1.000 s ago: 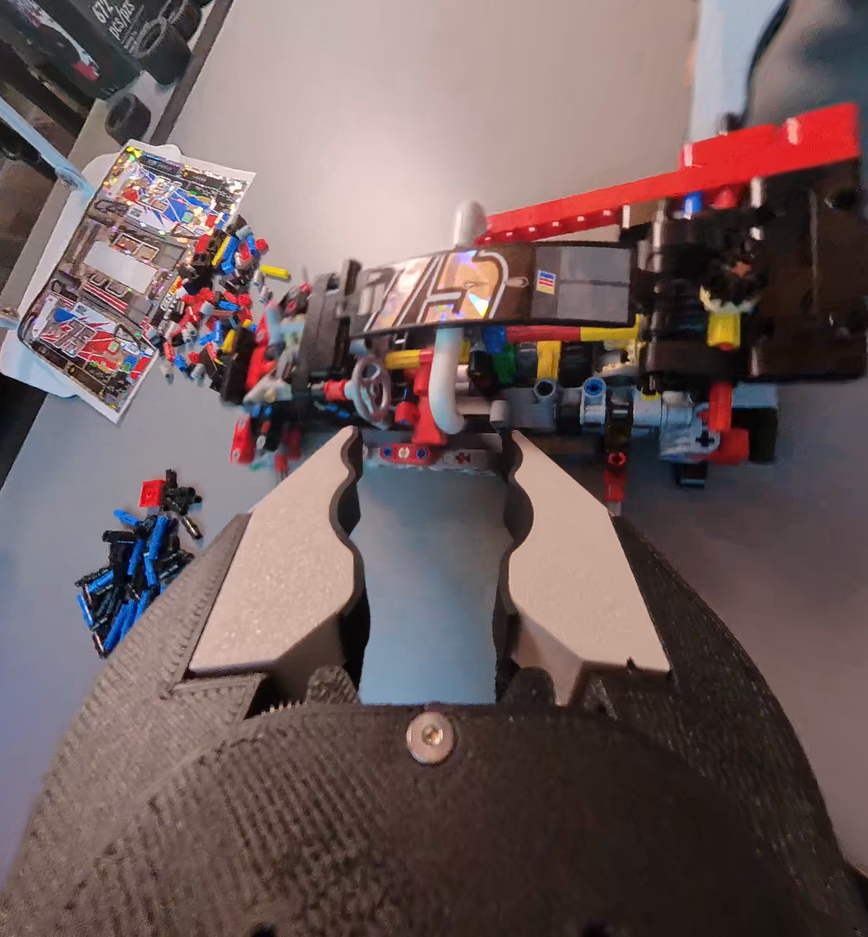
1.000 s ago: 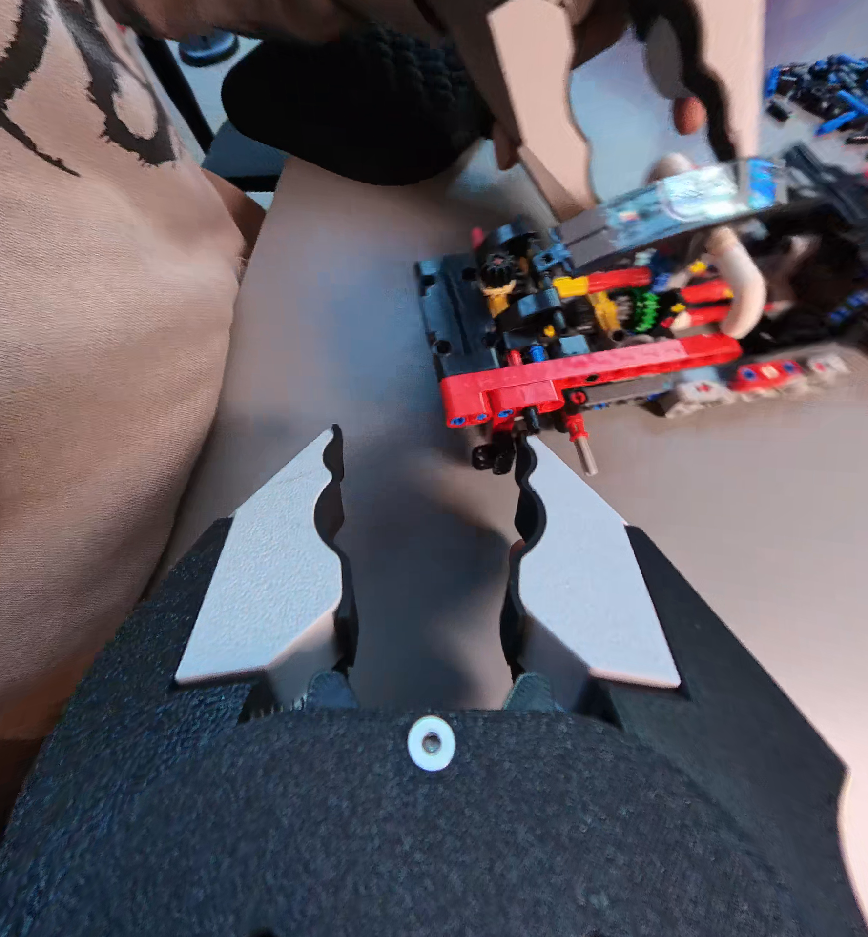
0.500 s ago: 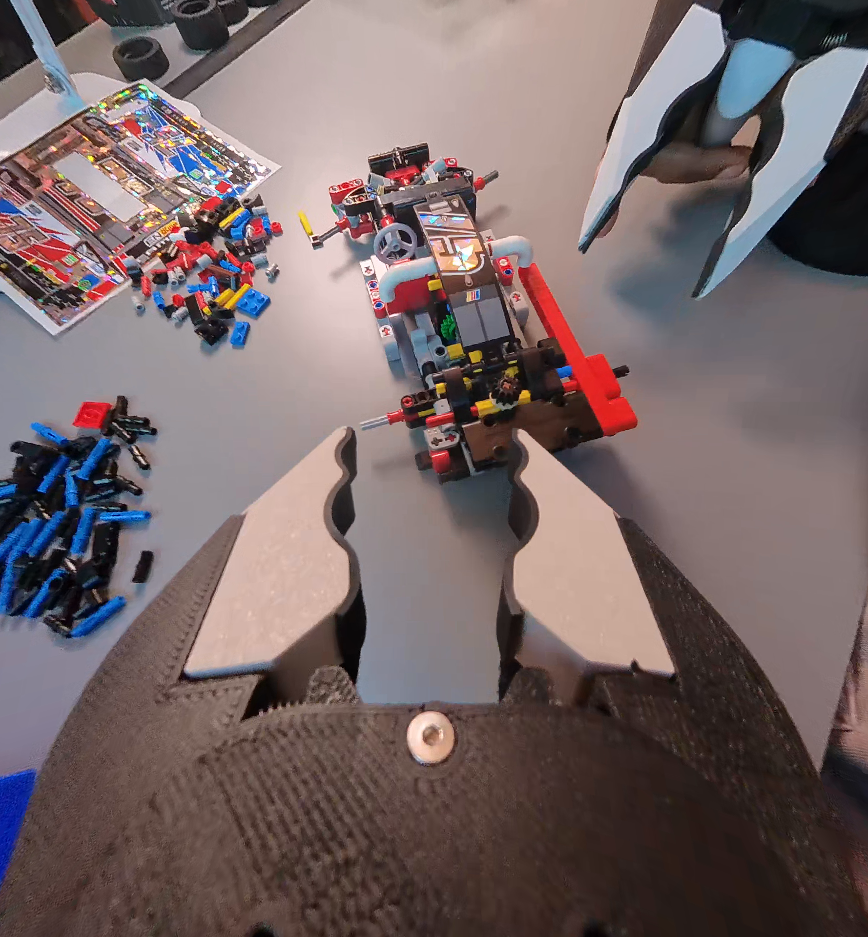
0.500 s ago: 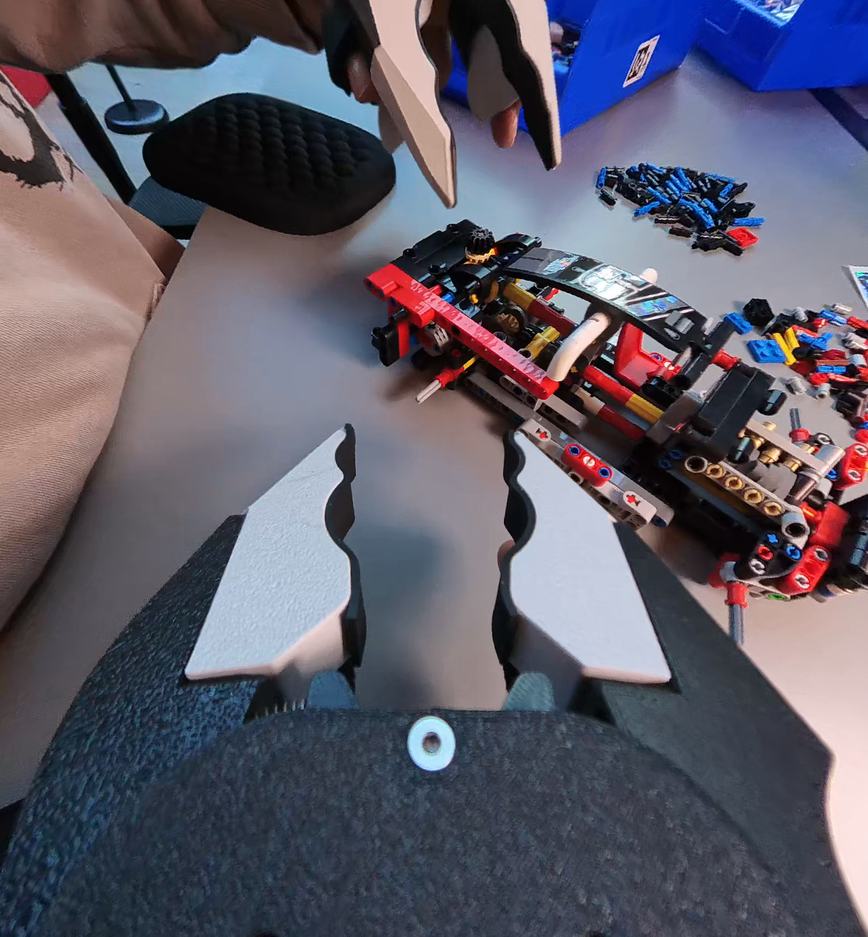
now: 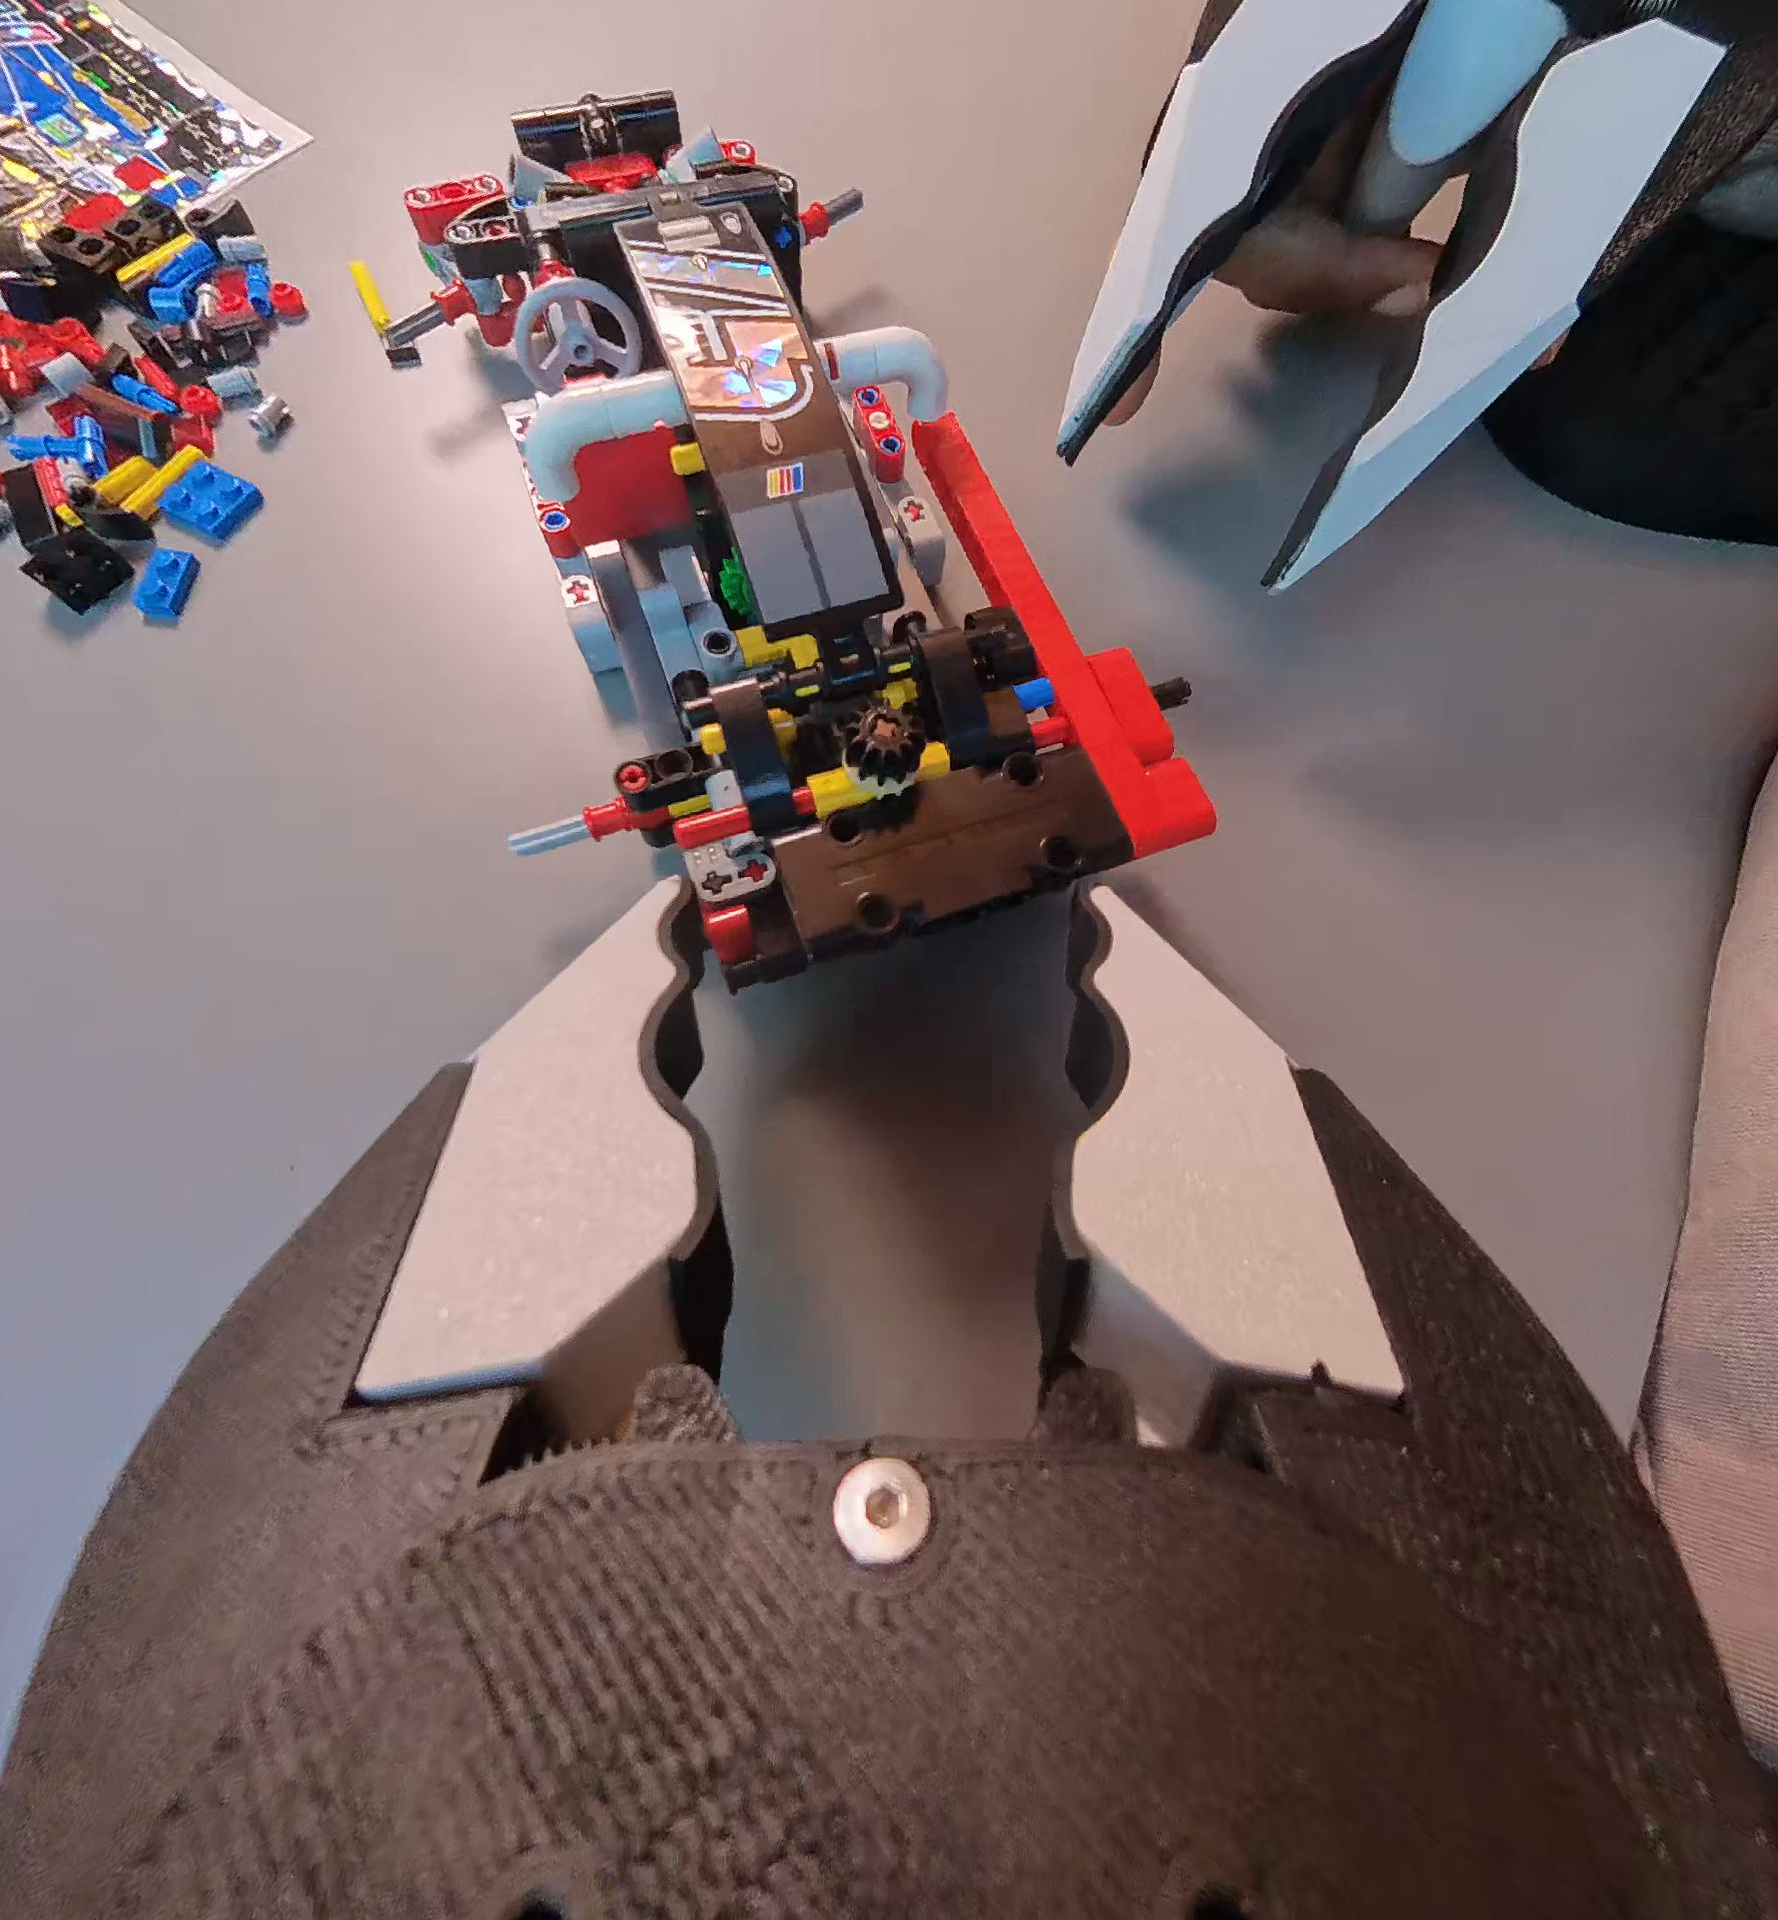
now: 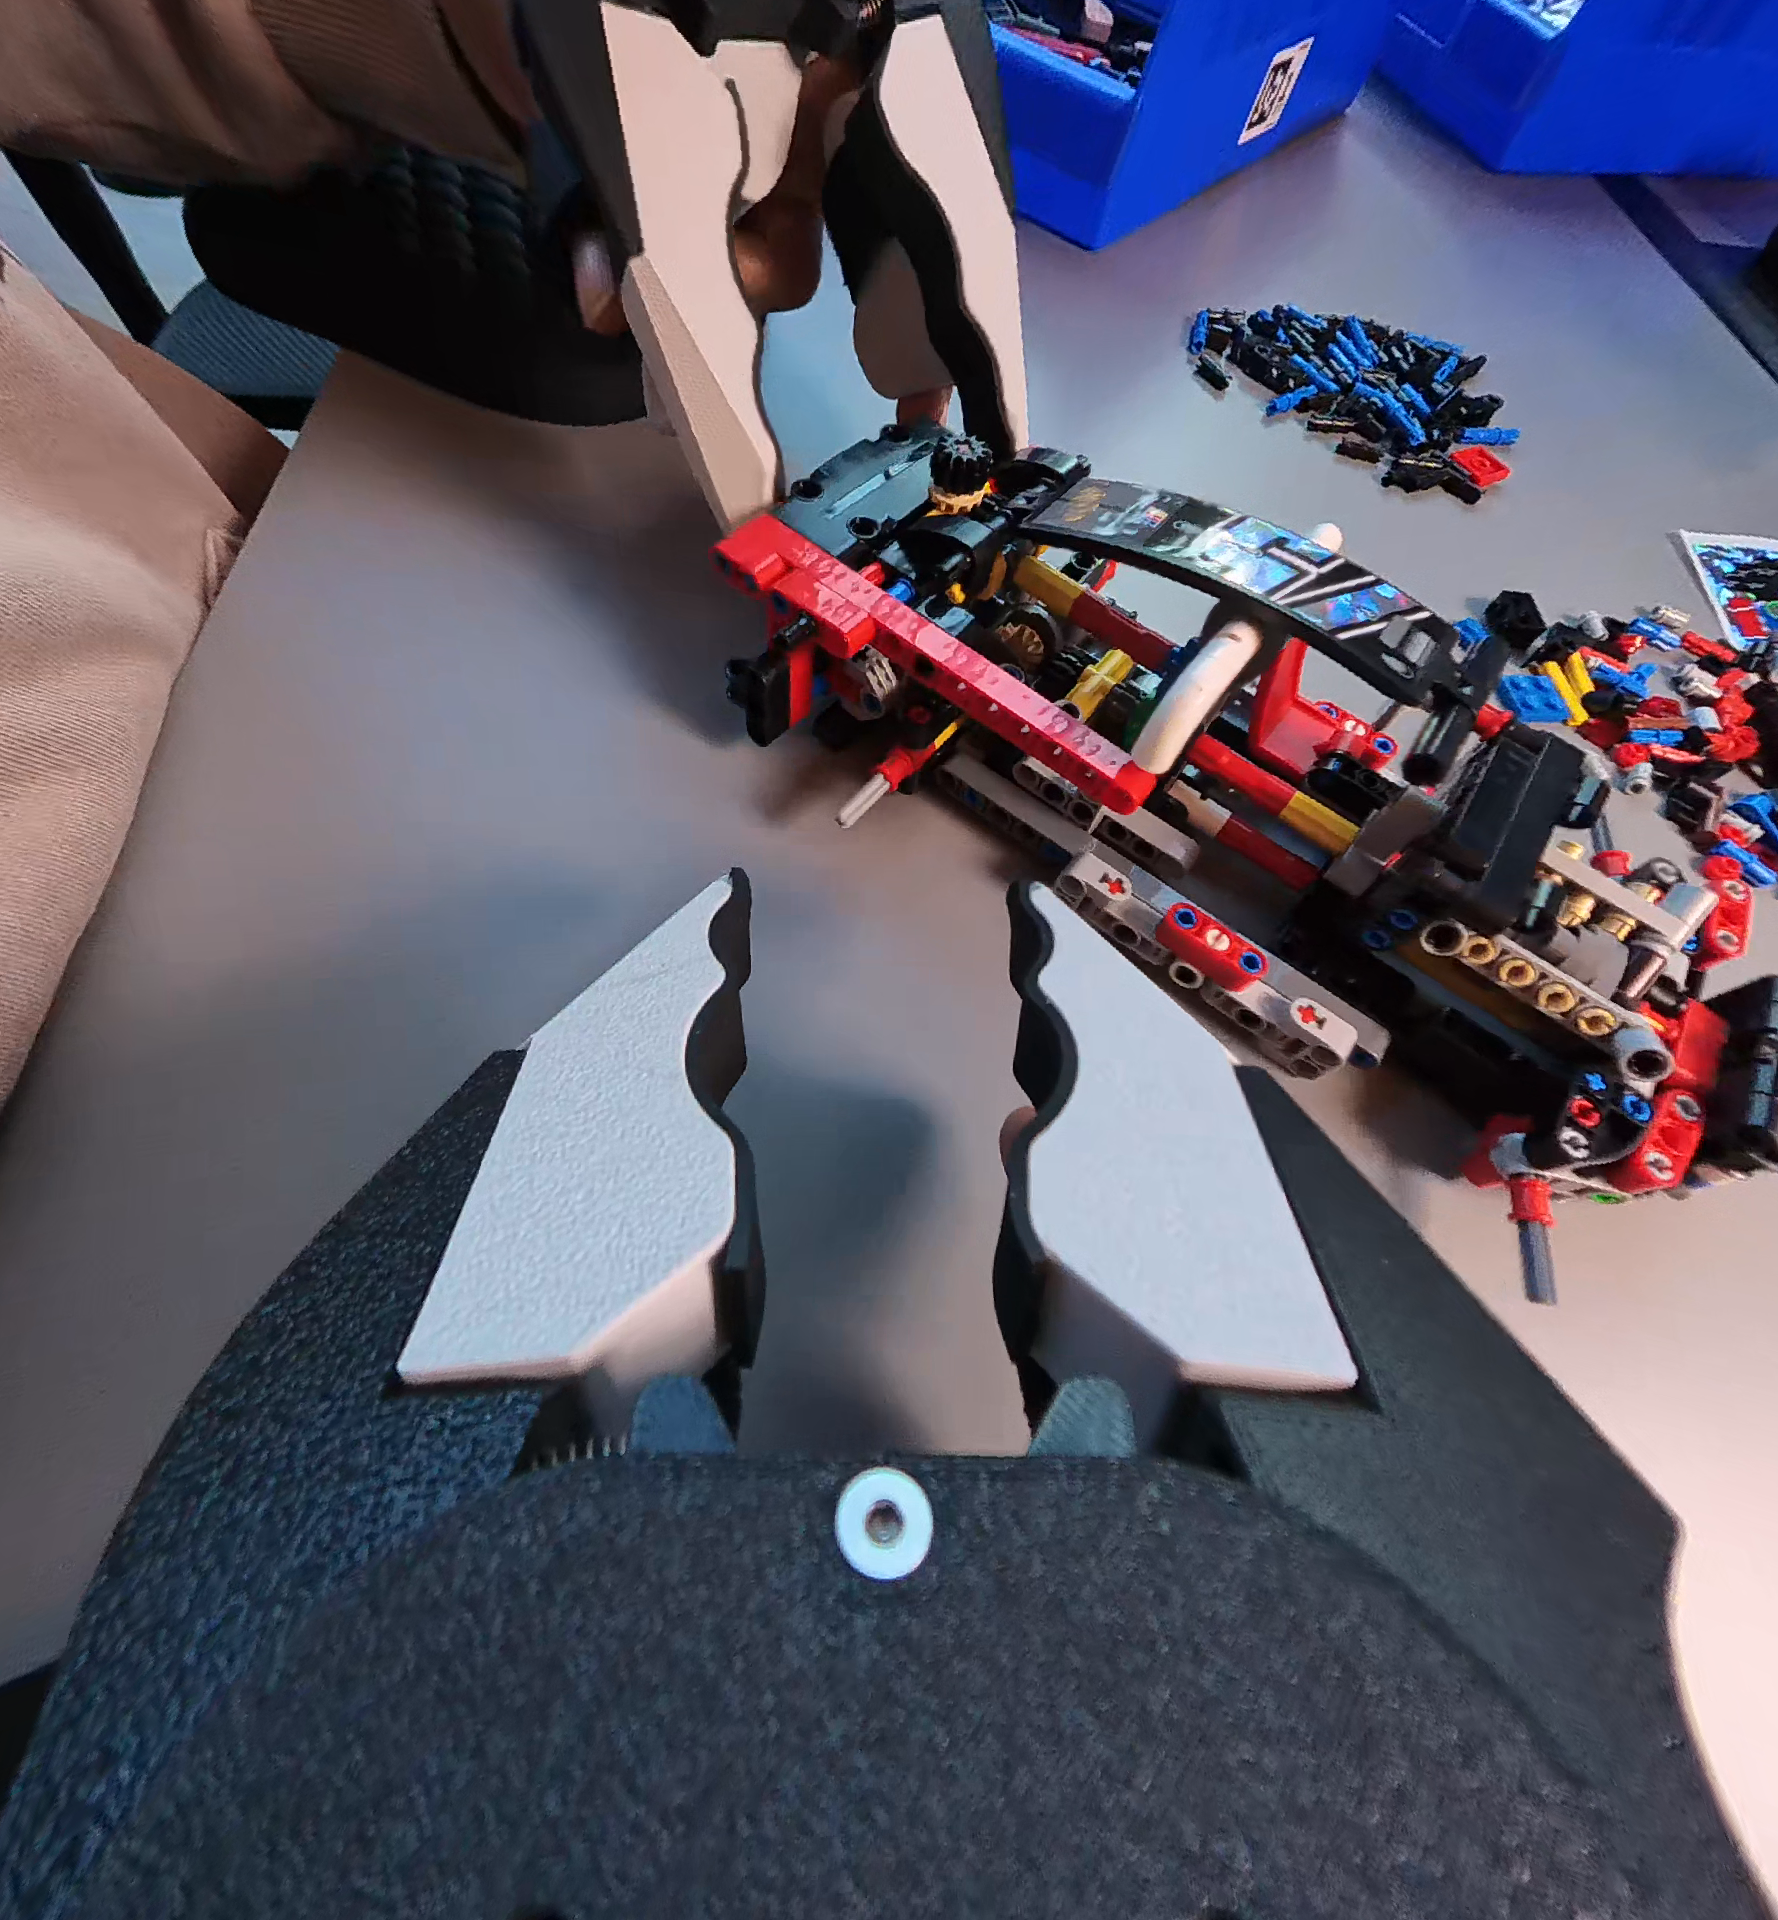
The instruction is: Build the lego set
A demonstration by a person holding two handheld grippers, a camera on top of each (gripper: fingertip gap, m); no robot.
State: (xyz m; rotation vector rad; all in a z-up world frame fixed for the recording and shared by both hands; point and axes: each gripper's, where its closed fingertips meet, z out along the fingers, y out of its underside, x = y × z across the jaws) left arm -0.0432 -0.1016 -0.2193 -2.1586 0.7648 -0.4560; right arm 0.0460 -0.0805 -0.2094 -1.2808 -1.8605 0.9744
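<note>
Since half a second ago my left gripper (image 5: 880, 904) has dropped closer to the rear end of the lego car (image 5: 812, 582), so its fingertips now flank the black rear block; my right gripper (image 6: 874, 894) has shifted only a little and hangs beside the car's long side.

To do this step well, I judge I should steady the car by that rear block before anything is pressed in. The block is wide, so I would close slowly and squarely on its two sides, staying clear of the small black gear (image 5: 883, 750) on top and the thin axle (image 5: 552, 831) poking out sideways, which could pop loose under a crooked squeeze. The red side beam (image 6: 952, 675) looks only partly fixed, so I would not lean on it.

My left fingers (image 5: 573, 1122) stand wide apart, the tips at or just beside the block's corners; I cannot tell whether they touch it, and they grip nothing. My right fingers (image 6: 1165, 1164) are also well apart and empty, with one tip just beside a grey beam (image 6: 1217, 966) low on the chassis.

The car lies on the desk (image 5: 241, 831) toward the near edge where I sit. Loose bricks (image 5: 95, 416), a pile of blue and black pins (image 6: 1352, 395) and a sticker sheet (image 5: 74, 104) lie farther out.
</note>
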